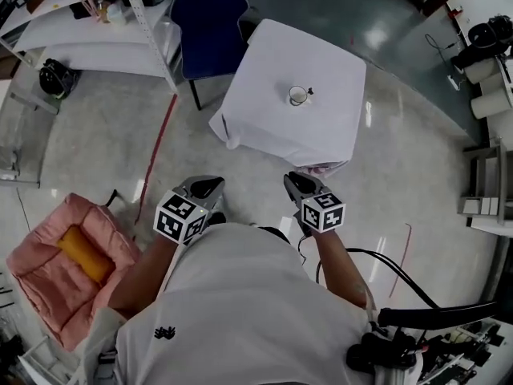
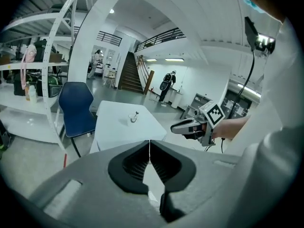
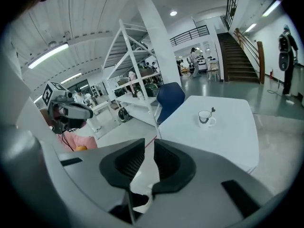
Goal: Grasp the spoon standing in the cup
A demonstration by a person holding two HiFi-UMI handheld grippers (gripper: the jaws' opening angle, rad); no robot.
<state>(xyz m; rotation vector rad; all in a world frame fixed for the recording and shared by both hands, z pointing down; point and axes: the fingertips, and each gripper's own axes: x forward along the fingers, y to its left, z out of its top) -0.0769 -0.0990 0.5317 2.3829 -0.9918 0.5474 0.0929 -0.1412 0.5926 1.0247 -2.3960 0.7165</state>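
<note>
Approach stage, it seems: the spoon stands in the cup mid-counter, well ahead of the left gripper, closed and empty, and the right gripper, narrowly parted and empty; next comes closing in on the handle.

White cup, dark spoon, white-draped desk; navy blue chair; pink cushion, orange centre; black-and-white square markers on grey left gripper and right gripper; red floor line.
</note>
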